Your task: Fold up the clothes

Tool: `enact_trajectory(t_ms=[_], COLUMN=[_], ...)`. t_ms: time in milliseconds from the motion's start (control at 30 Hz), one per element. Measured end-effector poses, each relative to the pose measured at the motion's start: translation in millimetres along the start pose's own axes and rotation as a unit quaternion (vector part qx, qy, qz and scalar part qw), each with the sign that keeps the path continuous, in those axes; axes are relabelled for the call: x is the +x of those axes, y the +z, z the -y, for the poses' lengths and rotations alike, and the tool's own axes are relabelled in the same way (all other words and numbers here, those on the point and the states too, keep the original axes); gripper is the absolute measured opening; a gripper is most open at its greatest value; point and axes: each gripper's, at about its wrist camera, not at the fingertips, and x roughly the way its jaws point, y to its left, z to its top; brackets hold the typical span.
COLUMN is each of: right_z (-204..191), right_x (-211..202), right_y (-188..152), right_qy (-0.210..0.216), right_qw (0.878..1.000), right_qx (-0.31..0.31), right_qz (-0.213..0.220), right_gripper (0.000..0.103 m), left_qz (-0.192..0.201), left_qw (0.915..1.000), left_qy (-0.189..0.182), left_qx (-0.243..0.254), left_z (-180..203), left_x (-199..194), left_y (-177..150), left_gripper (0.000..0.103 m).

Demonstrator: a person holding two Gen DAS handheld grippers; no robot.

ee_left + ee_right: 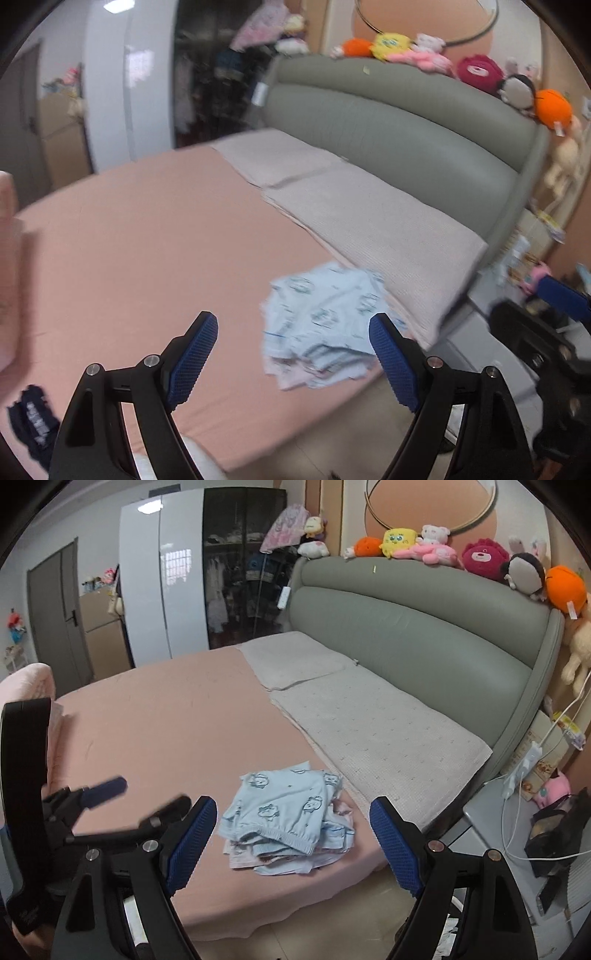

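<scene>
— Two grippers, both with jaws spread wide and holding nothing: left gripper [293, 354], right gripper [293, 840]. Where are the clothes?

— Near the bed's [166, 716] near-right edge: a soft stack of light-blue printed clothes [286, 821], ribbed waistband facing us.

— Best approach?

— I'd pinch only the top layer's corners, lifting gently so the limp cotton doesn't drag the stack.

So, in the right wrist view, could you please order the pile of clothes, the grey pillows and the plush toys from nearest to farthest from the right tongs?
1. Pile of clothes, just ahead of the right tongs.
2. Grey pillows, beyond, right.
3. Plush toys, atop the headboard.
</scene>
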Motion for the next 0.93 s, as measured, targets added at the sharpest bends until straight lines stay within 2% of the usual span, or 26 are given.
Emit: enact_trajectory(t_ms=[67, 167, 267, 367, 567, 833, 933], right_z=[-1, 0, 1, 2, 4, 11, 12], right_x=[-5, -9, -15, -20, -28, -30, -32], right_y=[-2, -6, -10, -13, -21, -34, -38], right_qy=[0.001, 0.007, 0.010, 0.009, 0.003, -0.003, -0.002], right_qw=[1.000, 1.000, 1.000, 1.000, 1.000, 1.000, 1.000], right_qx=[-0.005, -0.004, -0.003, -0.006, -0.010, -0.003, -0.002], right_qz=[-0.001, -0.003, 0.000, 0.002, 0.001, -0.005, -0.007], right_gripper=[0.085, 0.085, 0.085, 0.085, 0.085, 0.085, 0.085], left_qz=[0.022, 0.050, 0.062, 0.056, 0.017, 0.031, 0.022], left_qw=[0.9994, 0.9978, 0.9968, 0.9979, 0.9998, 0.9995, 0.9995], left_qy=[0.025, 0.036, 0.047, 0.033, -0.001, -0.007, -0.020], left_qx=[-0.012, -0.024, -0.015, -0.009, 0.005, 0.008, 0.010], left_z=[-4, -7, -5, -2, 9, 21, 24], left_x=[-14, -34, -46, -47, -39, -47, -45], left_y=[1, 2, 4, 4, 4, 4, 3], left_gripper=[0.084, 0.084, 0.084, 0.084, 0.084, 0.084, 0.084])
